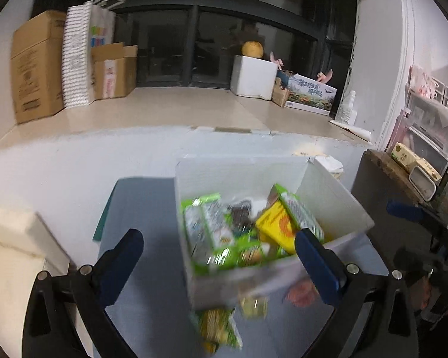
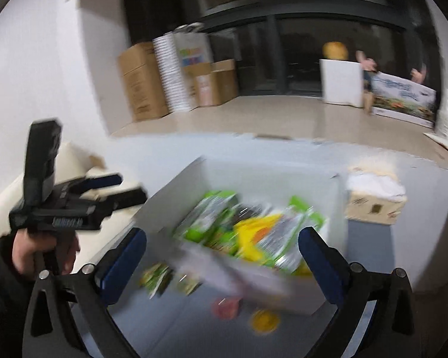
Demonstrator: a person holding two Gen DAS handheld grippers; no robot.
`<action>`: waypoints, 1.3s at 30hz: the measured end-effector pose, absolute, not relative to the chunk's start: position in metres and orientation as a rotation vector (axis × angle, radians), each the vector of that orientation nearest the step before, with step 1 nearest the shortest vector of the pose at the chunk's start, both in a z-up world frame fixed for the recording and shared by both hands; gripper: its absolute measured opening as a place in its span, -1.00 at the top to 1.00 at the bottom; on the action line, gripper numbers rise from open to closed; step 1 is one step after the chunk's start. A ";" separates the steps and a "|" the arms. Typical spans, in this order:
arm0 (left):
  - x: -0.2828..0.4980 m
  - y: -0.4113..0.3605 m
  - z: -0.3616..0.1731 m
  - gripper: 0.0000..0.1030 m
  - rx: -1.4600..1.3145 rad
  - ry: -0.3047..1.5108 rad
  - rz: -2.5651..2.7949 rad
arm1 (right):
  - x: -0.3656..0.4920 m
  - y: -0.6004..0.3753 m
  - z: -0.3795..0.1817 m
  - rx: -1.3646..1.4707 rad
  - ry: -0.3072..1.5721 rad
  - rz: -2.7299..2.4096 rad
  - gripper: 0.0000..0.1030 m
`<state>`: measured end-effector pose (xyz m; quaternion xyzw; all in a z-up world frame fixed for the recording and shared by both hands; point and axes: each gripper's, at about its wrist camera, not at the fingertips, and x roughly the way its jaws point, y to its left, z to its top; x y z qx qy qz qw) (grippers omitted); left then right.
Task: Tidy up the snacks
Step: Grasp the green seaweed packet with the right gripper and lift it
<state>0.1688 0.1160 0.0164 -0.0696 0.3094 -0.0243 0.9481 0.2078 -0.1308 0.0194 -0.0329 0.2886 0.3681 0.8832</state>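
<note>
A: Any labels readable?
B: None; print is blurred. Left gripper (image 1: 218, 240) fingers spread, empty. White box (image 1: 334, 205) centre on the counter (image 1: 140, 208) holds green and yellow snack packets (image 1: 212, 232). Right gripper (image 2: 221, 244) fingers spread, empty; loose packets (image 2: 156, 277) lie near.

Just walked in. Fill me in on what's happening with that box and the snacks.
A person is sorting snacks with a handheld gripper in each hand. The white box already holds a heap of green and yellow snack packets. A few small snacks lie on the table in front of it. The left gripper and right gripper are both open and empty, hovering at the box's near side.
</note>
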 end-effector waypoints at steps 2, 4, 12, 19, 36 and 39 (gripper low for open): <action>0.143 0.123 0.007 -1.00 -0.153 0.633 -0.027 | 0.188 -0.121 0.008 -0.112 0.599 0.800 -1.00; 0.126 0.127 0.000 -1.00 -0.158 0.638 -0.001 | 0.173 -0.107 -0.010 -0.151 0.621 0.821 -1.00; 0.065 0.162 -0.020 -1.00 -0.248 0.644 0.080 | 0.163 -0.028 -0.069 -0.100 0.811 0.964 -1.00; 0.038 0.188 -0.031 -1.00 -0.286 0.645 0.111 | 0.197 0.021 -0.104 -0.051 0.944 0.924 -1.00; 0.032 0.204 -0.052 -1.00 -0.348 0.670 0.120 | 0.200 0.060 -0.132 -0.254 0.958 0.872 0.20; 0.033 0.200 -0.052 -1.00 -0.347 0.675 0.112 | 0.194 0.049 -0.122 -0.229 0.936 0.892 0.20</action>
